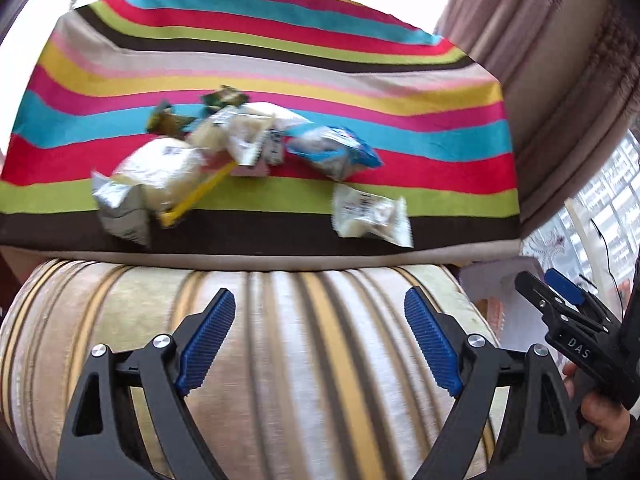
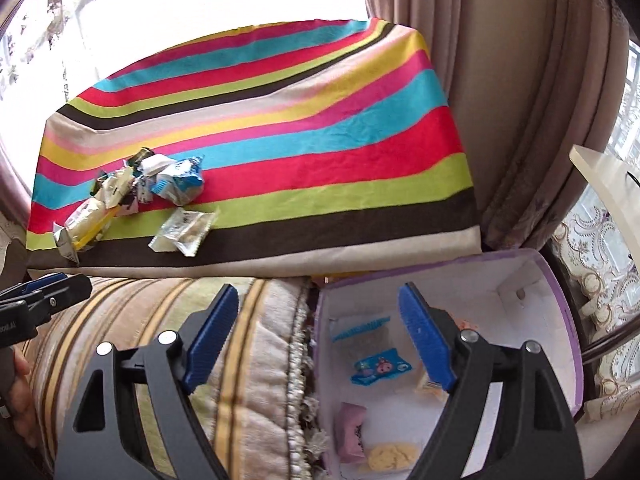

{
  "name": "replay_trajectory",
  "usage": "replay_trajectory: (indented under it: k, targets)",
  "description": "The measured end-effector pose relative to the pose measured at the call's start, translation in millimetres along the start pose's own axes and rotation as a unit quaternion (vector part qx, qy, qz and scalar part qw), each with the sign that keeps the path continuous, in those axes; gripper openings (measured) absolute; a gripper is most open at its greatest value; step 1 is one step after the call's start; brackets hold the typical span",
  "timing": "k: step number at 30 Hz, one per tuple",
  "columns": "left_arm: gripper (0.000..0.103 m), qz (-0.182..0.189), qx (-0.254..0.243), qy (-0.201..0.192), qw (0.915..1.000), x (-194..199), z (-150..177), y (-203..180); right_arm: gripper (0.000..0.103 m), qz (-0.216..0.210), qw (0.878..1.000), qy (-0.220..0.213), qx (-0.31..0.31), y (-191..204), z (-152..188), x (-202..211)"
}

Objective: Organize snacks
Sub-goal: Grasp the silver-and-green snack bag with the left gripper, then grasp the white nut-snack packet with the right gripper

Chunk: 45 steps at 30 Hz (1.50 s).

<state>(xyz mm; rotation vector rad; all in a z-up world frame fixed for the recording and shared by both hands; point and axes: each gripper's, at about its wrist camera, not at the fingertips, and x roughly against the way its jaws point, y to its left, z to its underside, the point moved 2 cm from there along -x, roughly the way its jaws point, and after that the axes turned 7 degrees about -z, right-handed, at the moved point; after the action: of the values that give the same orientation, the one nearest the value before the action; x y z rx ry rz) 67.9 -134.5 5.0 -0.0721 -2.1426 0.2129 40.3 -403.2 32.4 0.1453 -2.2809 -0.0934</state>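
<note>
From your left wrist view, the left hand-held gripper (image 1: 320, 344) hangs spread and empty over the sofa arm (image 1: 280, 320); the snack packets (image 1: 224, 152) lie heaped on the striped cloth (image 1: 280, 64) beyond. They look light, crinkly and slippery, so pinch a sealed end.

From your right wrist view, the right hand-held gripper (image 2: 316, 340) is likewise spread, near the box (image 2: 560, 320) already holding snacks.

Home: sofa (image 1: 256, 360), curtains (image 2: 520, 120)

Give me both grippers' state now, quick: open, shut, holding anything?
Left gripper: open, nothing between its fingers.
Right gripper: open, empty, above the snack box.
</note>
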Motion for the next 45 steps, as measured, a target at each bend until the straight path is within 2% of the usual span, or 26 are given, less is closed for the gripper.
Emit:
replay_trajectory:
  k: [4,6,8,12,20,27,30,32,35,45]
  targets:
    - [0.083,-0.052,0.037,-0.027,0.9976,14,-8,61,0.082,-0.025,0.999,0.012,0.022,31,-9,-12]
    - [0.083,-0.071,0.053,-0.027,0.9956,17,-11,89,0.082,-0.037,0.999,0.021,0.034,46,-11,-19]
    - [0.083,-0.083,0.072,-0.024,0.9937,16,-14,113,0.082,-0.041,0.998,0.027,0.042,57,-14,-26]
    - [0.083,-0.094,0.067,-0.006,0.9933,7,-24,133,0.082,-0.048,0.997,0.043,0.051,72,-19,-44]
    - [0.084,-0.081,0.011,0.036,0.9961,-28,-39,128,0.082,-0.053,0.993,0.073,0.071,96,-24,-74]
    - [0.084,-0.065,0.008,0.062,0.9960,-54,-53,131,0.082,-0.051,0.990,0.103,0.081,105,-27,-100]
    - [0.083,-0.062,0.005,0.060,0.9963,-58,-56,130,0.082,-0.050,0.989,0.110,0.083,107,-29,-110]
    - [0.077,-0.056,0.004,0.056,0.9969,-60,-59,129,0.082,-0.048,0.989,0.114,0.083,108,-32,-116]
    - [0.058,-0.045,0.007,0.056,0.9974,-63,-62,129,0.082,-0.044,0.988,0.120,0.081,107,-35,-127]
    - [0.046,-0.046,0.027,0.036,0.9979,-59,-61,135,0.082,-0.044,0.989,0.127,0.067,105,-44,-147]
